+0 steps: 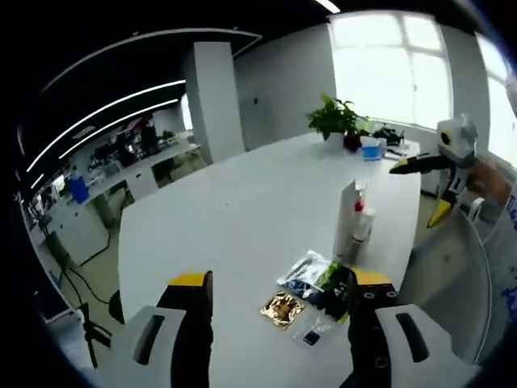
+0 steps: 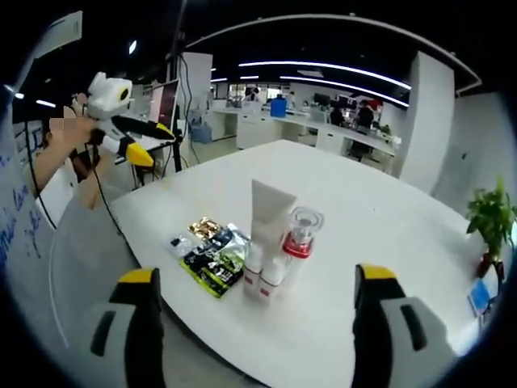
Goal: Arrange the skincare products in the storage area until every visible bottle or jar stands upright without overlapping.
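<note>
A tall white tube (image 1: 347,218) (image 2: 271,214) stands upright on the white table (image 1: 234,210) (image 2: 380,218). A clear bottle with a red band (image 2: 300,230) and two small white bottles (image 2: 263,275) stand tight against it. Flat sachets lie beside them: a gold one (image 1: 281,308) (image 2: 204,227) and dark green ones (image 1: 307,273) (image 2: 212,263). My left gripper (image 1: 281,279) is open and empty, short of the sachets; it shows as well in the right gripper view (image 2: 153,144), off the table's corner. My right gripper (image 2: 257,275) is open too, in front of the bottles, and appears hand-held (image 1: 420,192) beyond the table edge.
A potted plant (image 1: 333,117) (image 2: 491,217) and a blue box (image 1: 371,149) (image 2: 478,297) sit at the table's far end. Wide bare tabletop lies around the product group. Office desks stand in the background, and a whiteboard edge (image 2: 24,218) is close by.
</note>
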